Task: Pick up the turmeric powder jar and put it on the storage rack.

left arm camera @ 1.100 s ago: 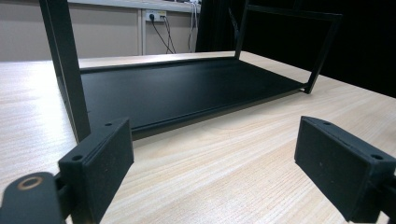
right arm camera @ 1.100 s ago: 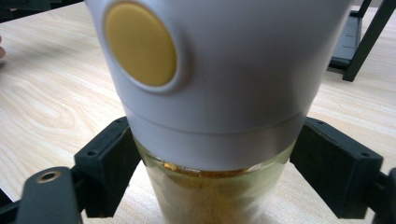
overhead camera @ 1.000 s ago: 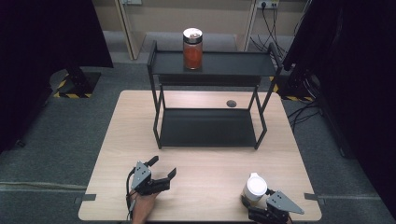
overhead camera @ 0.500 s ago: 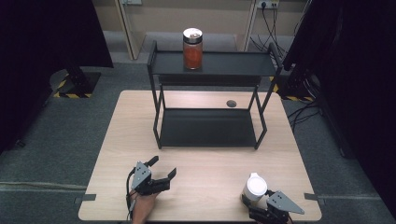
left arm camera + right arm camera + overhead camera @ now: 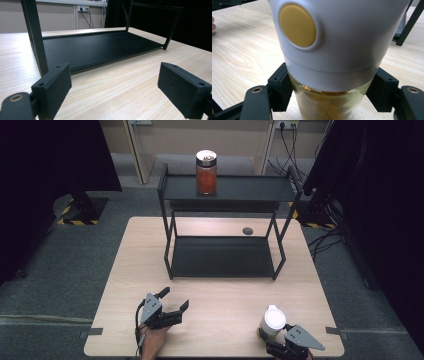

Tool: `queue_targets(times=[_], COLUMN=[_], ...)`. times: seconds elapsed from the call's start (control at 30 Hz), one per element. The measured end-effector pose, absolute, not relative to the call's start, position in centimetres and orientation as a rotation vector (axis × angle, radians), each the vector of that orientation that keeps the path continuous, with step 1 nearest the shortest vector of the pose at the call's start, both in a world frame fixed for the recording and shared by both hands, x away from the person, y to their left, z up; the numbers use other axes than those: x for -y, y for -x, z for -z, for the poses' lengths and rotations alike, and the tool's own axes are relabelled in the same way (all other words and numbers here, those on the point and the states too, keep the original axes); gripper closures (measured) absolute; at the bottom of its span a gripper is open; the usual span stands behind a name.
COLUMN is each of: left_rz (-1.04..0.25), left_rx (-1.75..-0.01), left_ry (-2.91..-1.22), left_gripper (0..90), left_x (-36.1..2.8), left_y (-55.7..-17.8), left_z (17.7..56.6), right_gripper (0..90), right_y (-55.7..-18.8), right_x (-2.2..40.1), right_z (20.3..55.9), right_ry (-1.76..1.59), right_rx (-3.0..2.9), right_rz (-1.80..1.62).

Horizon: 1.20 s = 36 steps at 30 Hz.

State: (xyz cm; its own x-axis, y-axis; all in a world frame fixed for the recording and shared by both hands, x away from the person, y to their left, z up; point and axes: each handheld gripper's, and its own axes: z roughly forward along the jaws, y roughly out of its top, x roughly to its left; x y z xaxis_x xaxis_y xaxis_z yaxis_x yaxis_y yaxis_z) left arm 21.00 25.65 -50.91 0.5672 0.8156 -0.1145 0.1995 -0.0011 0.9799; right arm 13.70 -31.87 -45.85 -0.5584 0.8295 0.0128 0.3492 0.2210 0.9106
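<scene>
The step in hand looks like the grasp: the right gripper (image 5: 332, 100) has just been closing its jaws, and in the right gripper view the pads now press on both sides of a jar (image 5: 332, 50), on the glass just under its white cap. The jar stands upright on the table (image 5: 220, 315) near the front right corner, with yellowish contents showing through the glass and a round yellow button on the cap. From above, the jar (image 5: 272, 322) sits just ahead of the right gripper (image 5: 280, 340).

The left gripper (image 5: 172, 302) rests near the front edge, left of the middle, its jaws wide apart with nothing between them; the left gripper view looks across bare wood toward the rack (image 5: 100, 47).

The next move, by my judgement, is a lift and a carry to the rack (image 5: 225, 255), which stands at the back of the table. A red jar (image 5: 206, 172) already stands on the top shelf. The lift needs a firm, level grip, since the cap is wider than the glass and makes the load top-heavy.

Hard to tell: the jar's base is cut off in the right gripper view, the contents are blurred, and the right hand is cropped by the bottom edge of the high view. A small dark spot (image 5: 247, 230) behind the rack is too small to identify.
</scene>
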Motion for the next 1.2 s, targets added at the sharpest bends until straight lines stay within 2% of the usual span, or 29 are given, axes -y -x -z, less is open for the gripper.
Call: queue_targets(times=[0.4,1.2], left_rz=[-0.603,-0.605], left_rx=[-0.898,-0.89], left_ry=[-1.53,-1.537], left_gripper=[11.2,11.4], left_x=[-25.7,-25.6], left_y=[-21.0,-21.0], left_z=[50.9,50.9], right_gripper=[31.4,31.4], right_y=[-13.6,-15.2], right_x=[31.7,31.3], right_z=[45.1,38.9], right_ry=[-1.074,-1.027], right_rx=[-2.003,-2.008], right_rz=[-1.316,-1.318])
